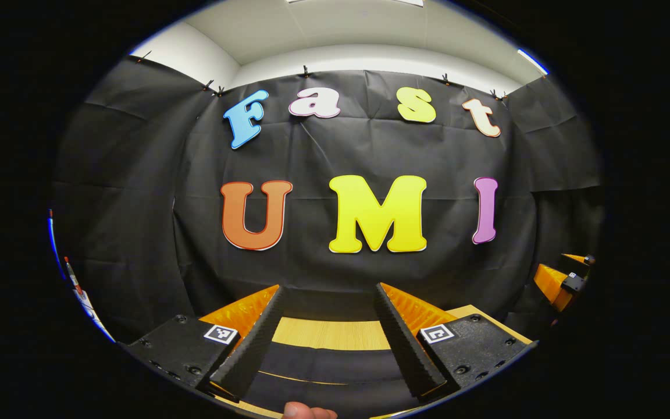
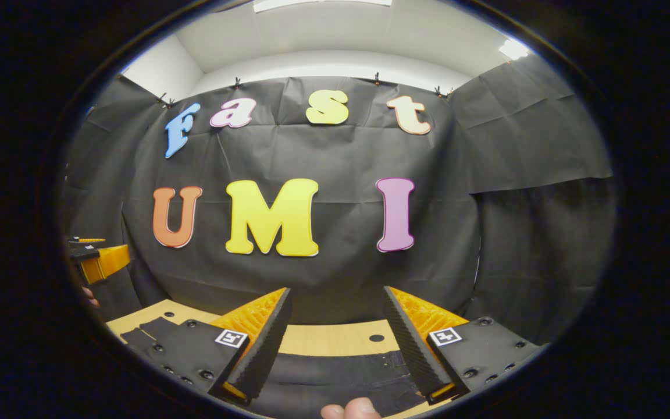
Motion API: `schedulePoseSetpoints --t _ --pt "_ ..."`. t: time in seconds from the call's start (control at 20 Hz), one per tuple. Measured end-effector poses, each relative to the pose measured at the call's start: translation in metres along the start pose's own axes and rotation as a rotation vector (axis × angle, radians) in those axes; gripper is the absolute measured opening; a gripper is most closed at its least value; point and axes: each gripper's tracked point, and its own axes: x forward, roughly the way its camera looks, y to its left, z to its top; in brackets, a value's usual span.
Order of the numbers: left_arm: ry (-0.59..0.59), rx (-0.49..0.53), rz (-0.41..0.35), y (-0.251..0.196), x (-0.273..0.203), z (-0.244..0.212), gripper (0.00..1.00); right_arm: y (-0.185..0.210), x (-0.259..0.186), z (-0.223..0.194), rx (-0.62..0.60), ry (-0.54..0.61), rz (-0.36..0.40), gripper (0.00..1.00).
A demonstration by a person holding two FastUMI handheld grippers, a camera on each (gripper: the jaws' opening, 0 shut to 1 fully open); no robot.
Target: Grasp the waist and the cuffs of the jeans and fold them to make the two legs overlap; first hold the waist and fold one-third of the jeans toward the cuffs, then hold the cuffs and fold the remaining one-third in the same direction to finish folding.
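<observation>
Wooden surface [image 2: 335,340] carries dark jeans [image 2: 335,378] spread flat along its near edge, below both claws. Left claw [image 1: 329,337] is held above the jeans, spread wide, gripping nothing. Right claw [image 2: 335,343] likewise: wide open, empty, above the fabric.

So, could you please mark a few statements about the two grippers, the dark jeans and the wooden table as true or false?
1. The left gripper has its fingers spread apart. True.
2. The right gripper is clamped on the dark jeans. False: its fingers are spread, with the jeans lying below between them.
3. The dark jeans lie on the light wooden table. True.
4. The jeans hang lifted in the air. False: they rest flat on the table.
5. A fingertip shows at the bottom edge of the right gripper view. True.
</observation>
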Motion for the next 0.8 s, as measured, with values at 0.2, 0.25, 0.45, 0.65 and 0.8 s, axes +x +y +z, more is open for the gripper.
schedulePoseSetpoints --t 0.2,0.25,0.45,0.65,0.8 --pt "0.039 0.010 0.023 0.011 -0.003 -0.017 0.98 -0.021 0.001 -0.023 0.000 0.052 0.008 0.94" --pt "0.045 0.017 0.043 0.019 -0.006 -0.020 0.98 -0.028 0.001 -0.027 0.002 0.058 0.006 0.94" --pt "0.091 0.009 0.144 0.063 -0.015 -0.036 0.98 -0.055 0.006 -0.050 0.000 0.118 -0.017 0.93" --pt "0.159 -0.044 0.266 0.129 -0.024 -0.062 0.98 -0.074 0.010 -0.055 -0.029 0.150 -0.066 0.93" --pt "0.204 -0.076 0.331 0.182 -0.026 -0.083 0.98 -0.077 0.012 -0.063 -0.055 0.199 -0.094 0.93"
